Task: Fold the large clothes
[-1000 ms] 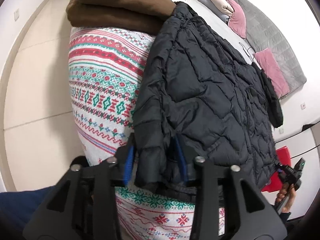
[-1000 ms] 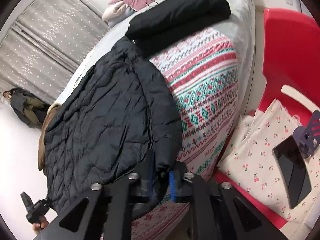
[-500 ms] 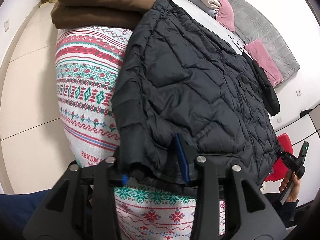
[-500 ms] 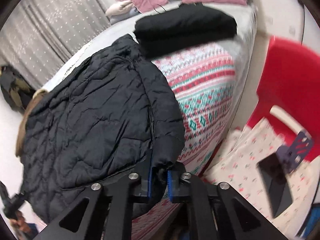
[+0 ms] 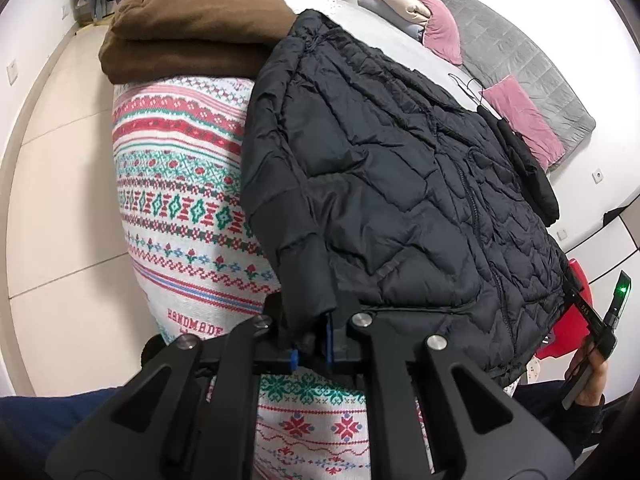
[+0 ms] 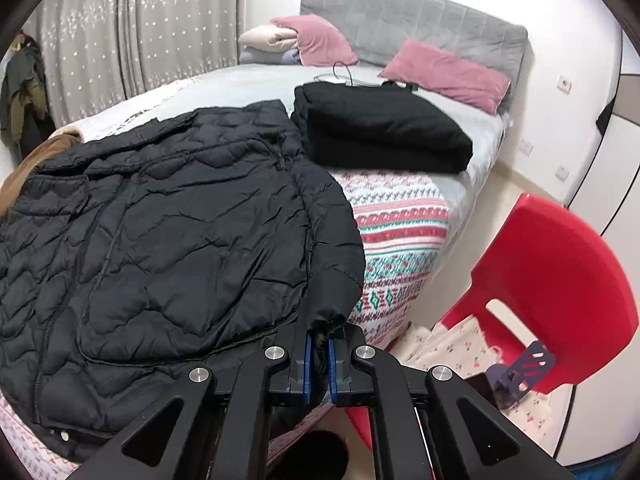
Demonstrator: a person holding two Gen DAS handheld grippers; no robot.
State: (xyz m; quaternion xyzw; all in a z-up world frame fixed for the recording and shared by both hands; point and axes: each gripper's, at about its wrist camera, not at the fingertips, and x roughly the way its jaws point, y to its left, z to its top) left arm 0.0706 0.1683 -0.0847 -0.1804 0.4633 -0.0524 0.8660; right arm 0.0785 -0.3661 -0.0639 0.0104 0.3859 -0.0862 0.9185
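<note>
A black quilted puffer jacket (image 5: 400,200) lies spread front-up on the patterned blanket (image 5: 180,200) at the foot of the bed; it also shows in the right wrist view (image 6: 160,248). My left gripper (image 5: 310,344) is shut on the cuff of one sleeve (image 5: 300,260) at the bed's near edge. My right gripper (image 6: 317,364) is shut on the cuff of the other sleeve (image 6: 332,264), which hangs at the blanket's edge.
A folded brown garment (image 5: 192,32) lies beyond the jacket on one side, a folded black garment (image 6: 380,128) on the other. Pink pillows (image 6: 444,76) lie at the grey headboard. A red chair (image 6: 560,280) with a cherry-print cloth stands beside the bed.
My left gripper has closed from open around the sleeve cuff to shut on it. The right gripper kept its hold and swung to face up the bed.
</note>
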